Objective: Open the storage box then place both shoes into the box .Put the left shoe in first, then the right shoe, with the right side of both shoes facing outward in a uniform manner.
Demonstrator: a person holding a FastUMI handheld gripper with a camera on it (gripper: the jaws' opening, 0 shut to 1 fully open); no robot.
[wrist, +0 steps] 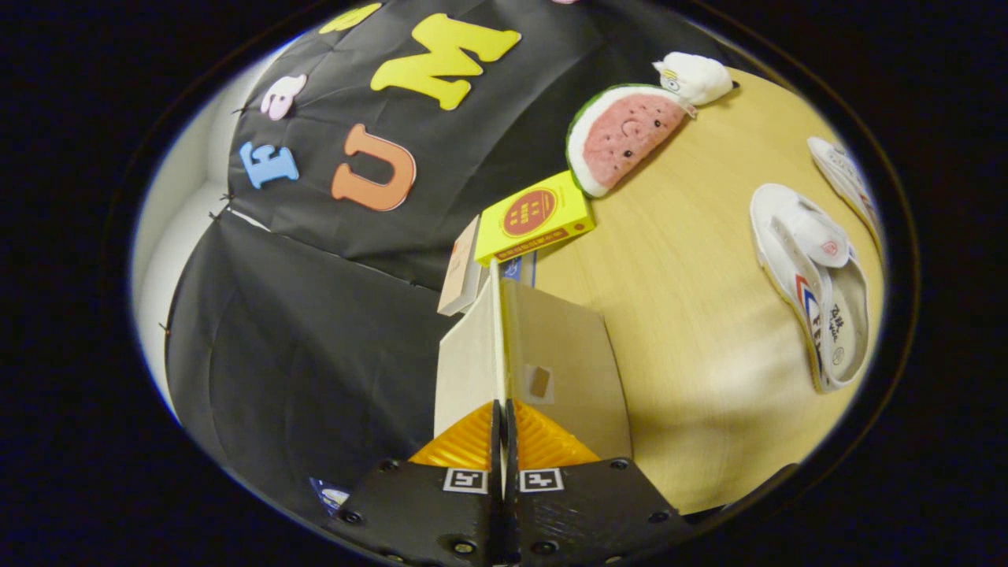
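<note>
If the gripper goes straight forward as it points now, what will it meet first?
The gripper is shut on the box lid, seen edge-on. Straight ahead, beyond the lid's far end, the yellow carton looks first in line, though depth is unclear.

The storage box [543, 346] is largely hidden behind its raised lid, gripped edge-on by the gripper [504, 429]; the far shoe [846, 177] is cut off at the view's rim, and print on the near shoe [811, 283] cannot be read
</note>
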